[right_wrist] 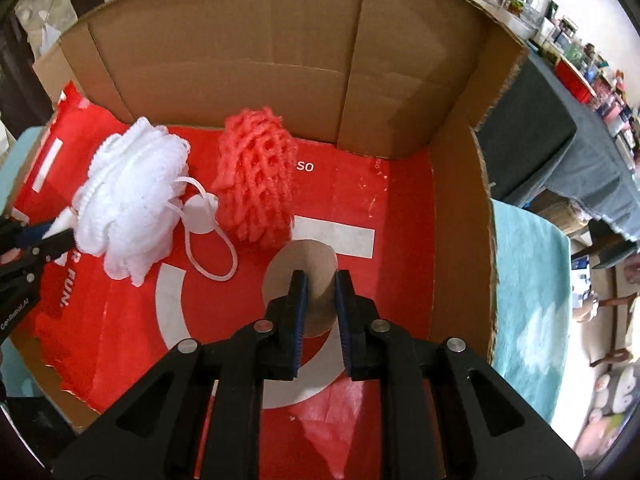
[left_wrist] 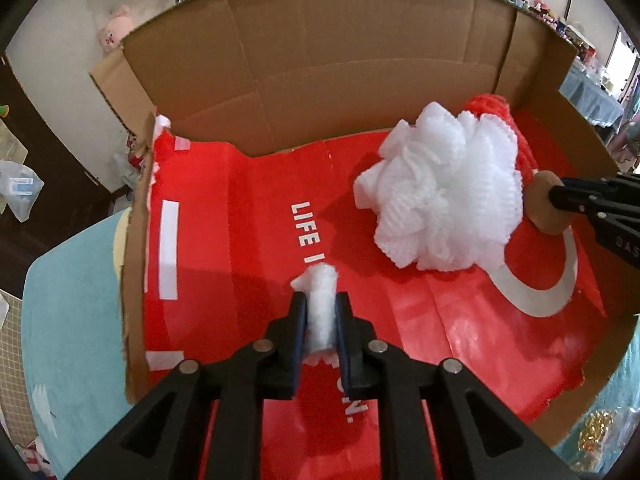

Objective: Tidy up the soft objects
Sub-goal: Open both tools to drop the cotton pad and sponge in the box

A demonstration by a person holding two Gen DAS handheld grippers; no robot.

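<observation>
The left gripper (left_wrist: 320, 312) is squeezed on a bit of white mesh (left_wrist: 320, 316), low over the red floor of the cardboard box (right_wrist: 248, 52). To its right the white bath puff (right_wrist: 128, 200) sits on the floor, with its cord loop (right_wrist: 212, 256) beside it. Next comes the red foam net (right_wrist: 256, 184), close to the tall back wall. The right gripper (right_wrist: 321, 300) grips a brown cardboard disc (right_wrist: 304, 276). Bare red floor runs on to the right wall.
</observation>
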